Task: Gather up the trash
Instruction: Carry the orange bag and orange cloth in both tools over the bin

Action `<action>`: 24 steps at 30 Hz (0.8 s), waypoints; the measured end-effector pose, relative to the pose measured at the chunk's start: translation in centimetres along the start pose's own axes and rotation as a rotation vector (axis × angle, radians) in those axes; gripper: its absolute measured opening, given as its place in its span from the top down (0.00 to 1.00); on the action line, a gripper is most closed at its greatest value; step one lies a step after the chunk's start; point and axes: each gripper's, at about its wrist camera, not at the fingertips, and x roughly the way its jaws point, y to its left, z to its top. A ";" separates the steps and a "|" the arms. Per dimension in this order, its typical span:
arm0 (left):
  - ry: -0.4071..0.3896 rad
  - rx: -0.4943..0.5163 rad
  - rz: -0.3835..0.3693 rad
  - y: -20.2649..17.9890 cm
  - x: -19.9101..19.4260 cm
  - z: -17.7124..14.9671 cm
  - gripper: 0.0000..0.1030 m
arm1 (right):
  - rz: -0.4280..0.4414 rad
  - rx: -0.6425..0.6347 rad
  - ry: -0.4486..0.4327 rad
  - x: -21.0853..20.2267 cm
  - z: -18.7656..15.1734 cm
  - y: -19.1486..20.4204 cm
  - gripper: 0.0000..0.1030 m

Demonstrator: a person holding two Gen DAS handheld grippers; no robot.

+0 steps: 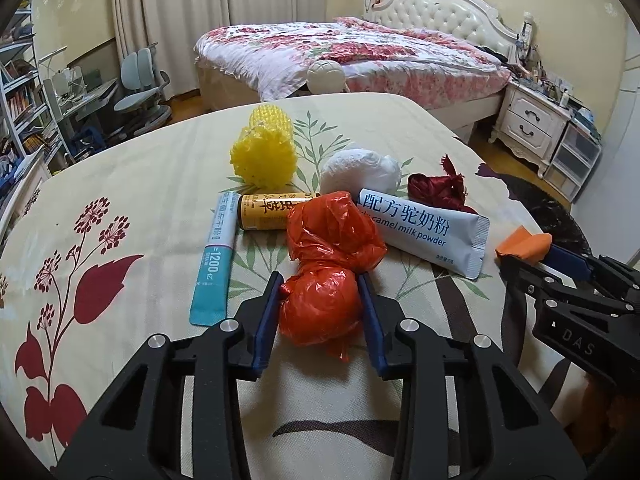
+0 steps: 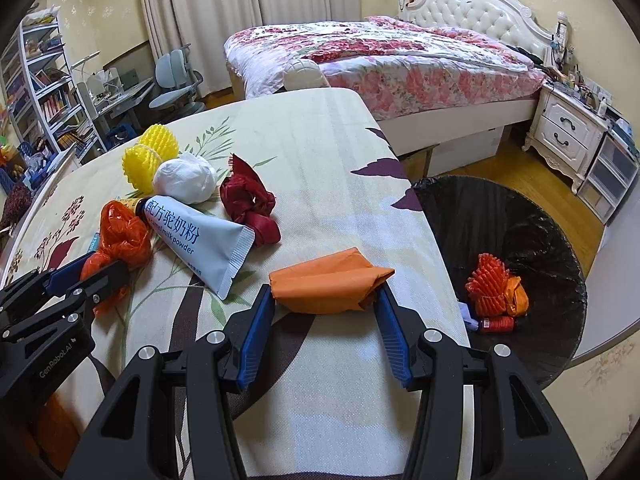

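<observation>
white sachet (image 1: 424,229) "camel milk powder", teal stick (image 1: 213,264) "1200"

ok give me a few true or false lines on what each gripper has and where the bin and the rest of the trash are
1. The left gripper is closed on the red-orange plastic bag. True.
2. The right gripper grips the white milk powder sachet. False: it holds the orange folded paper; the sachet lies on the table.
3. The black-lined bin is empty. False: orange and red trash already lies inside.
4. The yellow foam net sits on the tablecloth, untouched. True.
5. The white crumpled wad is in the bin. False: it is on the table.
</observation>
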 end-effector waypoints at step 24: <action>-0.077 0.013 -0.064 -4.1 -3.7 0.6 0.65 | -0.072 0.056 -0.079 -3.9 0.1 -4.1 0.51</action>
